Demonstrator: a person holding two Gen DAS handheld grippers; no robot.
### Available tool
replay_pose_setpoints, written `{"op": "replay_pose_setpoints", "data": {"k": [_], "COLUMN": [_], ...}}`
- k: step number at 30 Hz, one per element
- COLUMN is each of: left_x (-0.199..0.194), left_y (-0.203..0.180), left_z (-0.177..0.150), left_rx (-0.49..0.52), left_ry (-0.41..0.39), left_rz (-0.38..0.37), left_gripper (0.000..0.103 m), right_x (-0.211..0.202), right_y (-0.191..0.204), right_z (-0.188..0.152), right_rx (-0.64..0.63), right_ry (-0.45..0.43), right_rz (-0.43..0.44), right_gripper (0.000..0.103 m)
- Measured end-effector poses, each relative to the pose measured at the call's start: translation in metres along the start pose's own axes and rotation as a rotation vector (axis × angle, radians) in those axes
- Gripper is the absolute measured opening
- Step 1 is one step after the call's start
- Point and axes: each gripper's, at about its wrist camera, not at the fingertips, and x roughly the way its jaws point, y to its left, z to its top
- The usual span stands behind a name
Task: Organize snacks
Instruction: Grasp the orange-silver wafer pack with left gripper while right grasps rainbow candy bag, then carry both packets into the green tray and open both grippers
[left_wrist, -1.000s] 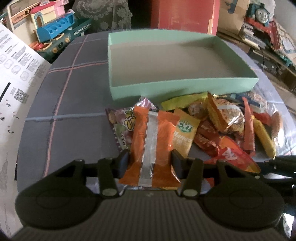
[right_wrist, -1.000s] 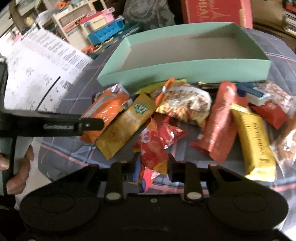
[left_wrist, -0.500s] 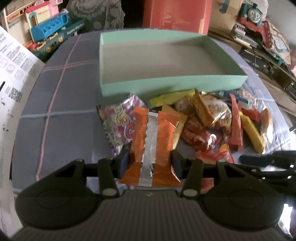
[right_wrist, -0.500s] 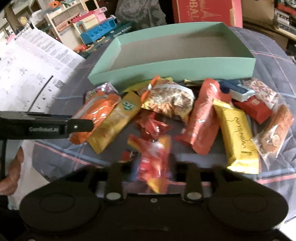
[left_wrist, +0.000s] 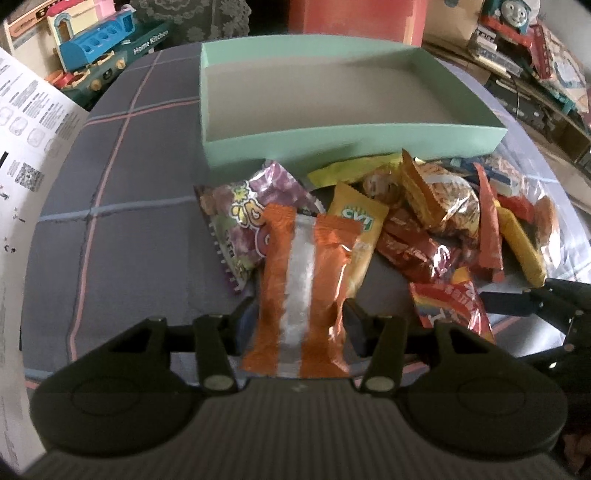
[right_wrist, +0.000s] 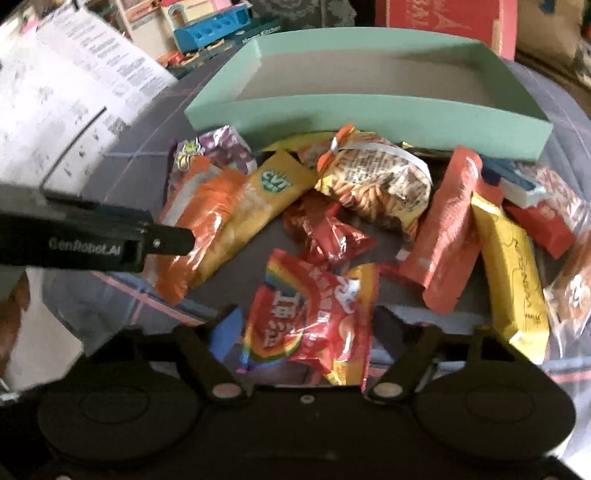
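Just opened: right hand-held gripper (right_wrist: 306, 332), spread astride rainbow packet (right_wrist: 310, 321), now loose. Left hand-held gripper (left_wrist: 299, 325) pinching orange packet (left_wrist: 303, 295) short of green box (left_wrist: 351, 144). Risks slipping from crinkly foil, snagging pile beyond.

Both wrist views look steeply down, sharing the snack pile (left_wrist: 424, 229).

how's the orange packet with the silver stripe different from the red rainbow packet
The orange foil packet with a silver stripe is plain orange with one silver band down its middle; the red foil packet with a rainbow print carries white lettering. The orange packet is longer and narrower, the red one squatter and more crumpled. The orange packet sits between the left gripper fingers, the red one between the right gripper fingers, which have just been opening. Both are outside the mint green box.
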Motion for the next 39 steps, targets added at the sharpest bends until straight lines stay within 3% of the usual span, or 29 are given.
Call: {"op": "replay_pose_setpoints", "data": {"k": [3,4,11,21,30,39], "left_x": [0.009,0.011,0.006,-0.036,-0.047,-0.015], "left_y": [-0.004,-0.004,-0.004,0.014,0.021,0.039], "left_z": [0.002,0.002,-0.005,0.011,0.073,0.165], "left_rx": [0.002,0.004,0.011,-0.057,-0.088,-0.120], "left_ry": [0.015,0.018,-0.010,-0.105,-0.191,-0.235], "left_rz": [0.008,0.010,0.016,-0.027,-0.023,0.039], "left_gripper": [0.052,0.052,0.043,0.043,0.043,0.043], "right_x": [0.002,0.001,-0.013,-0.058,-0.081,-0.041], "right_y": [0.007,0.007,-0.012,-0.032,-0.064,-0.114], "right_z": [-0.003,-0.004,-0.006,0.011,0.083,0.184], "right_rx": [-0.051,-0.057,0.030,0.112,0.123,0.184], "right_ry": [-0.013,-0.018,-0.030,-0.114,-0.255,-0.284], "right_rz": [-0.029,-0.033,0.016,0.099,0.047,0.012], "right_gripper": [0.051,0.049,0.044,0.044,0.044,0.044]}}
